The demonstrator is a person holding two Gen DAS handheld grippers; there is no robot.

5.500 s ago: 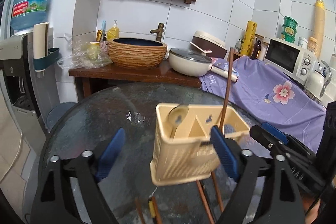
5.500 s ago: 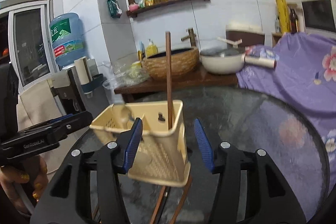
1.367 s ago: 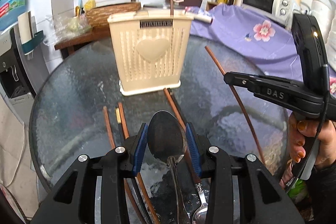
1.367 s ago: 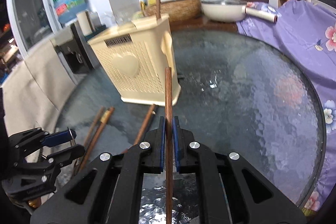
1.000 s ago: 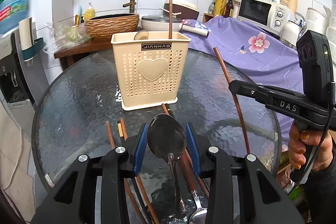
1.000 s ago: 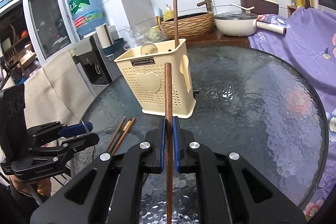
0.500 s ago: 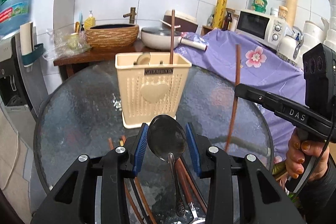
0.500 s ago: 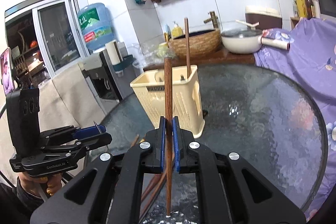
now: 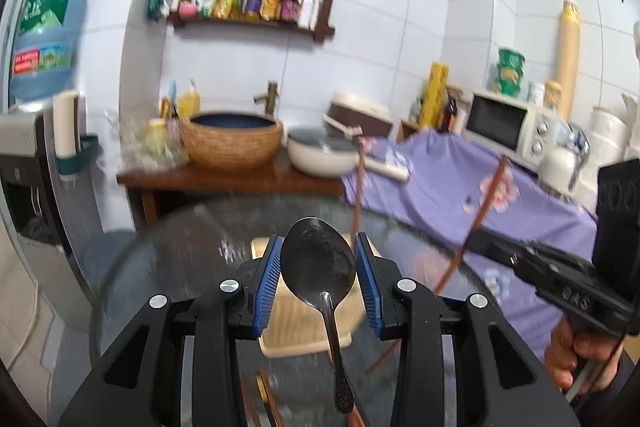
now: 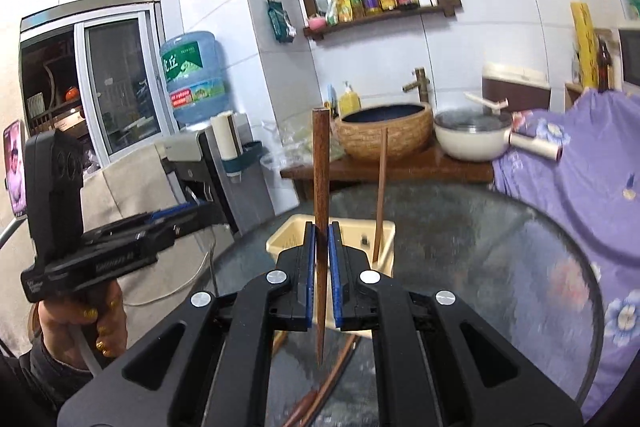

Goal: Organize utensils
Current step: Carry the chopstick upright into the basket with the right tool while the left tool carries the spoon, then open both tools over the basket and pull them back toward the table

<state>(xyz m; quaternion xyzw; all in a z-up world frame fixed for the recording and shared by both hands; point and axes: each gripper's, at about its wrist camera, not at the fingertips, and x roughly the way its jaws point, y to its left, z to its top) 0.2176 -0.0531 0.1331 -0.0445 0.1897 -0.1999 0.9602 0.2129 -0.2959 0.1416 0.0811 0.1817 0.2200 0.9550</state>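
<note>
My left gripper [image 9: 318,283] is shut on a metal spoon [image 9: 318,263], bowl up, handle hanging down, held above the cream utensil holder [image 9: 296,331] on the glass table. My right gripper [image 10: 322,277] is shut on a brown wooden chopstick [image 10: 321,163], held nearly upright over the holder [image 10: 292,233]. One chopstick [image 10: 379,195] stands in the holder's right compartment. The right gripper with its chopstick [image 9: 478,211] shows at the right of the left wrist view. The left gripper [image 10: 176,223] shows at the left of the right wrist view. More chopsticks [image 10: 324,391] lie on the table in front.
The round glass table [image 10: 520,267] carries the holder. Behind it stands a wooden counter [image 9: 224,179] with a woven basin [image 9: 232,139] and a white pot [image 9: 320,155]. A purple cloth [image 9: 460,179] covers the right side. A water dispenser [image 9: 40,163] stands left.
Both grippers have risen and tilted up over the holder. The spoon and the chopstick stay gripped. The holder now sits lower and closer in both views.
</note>
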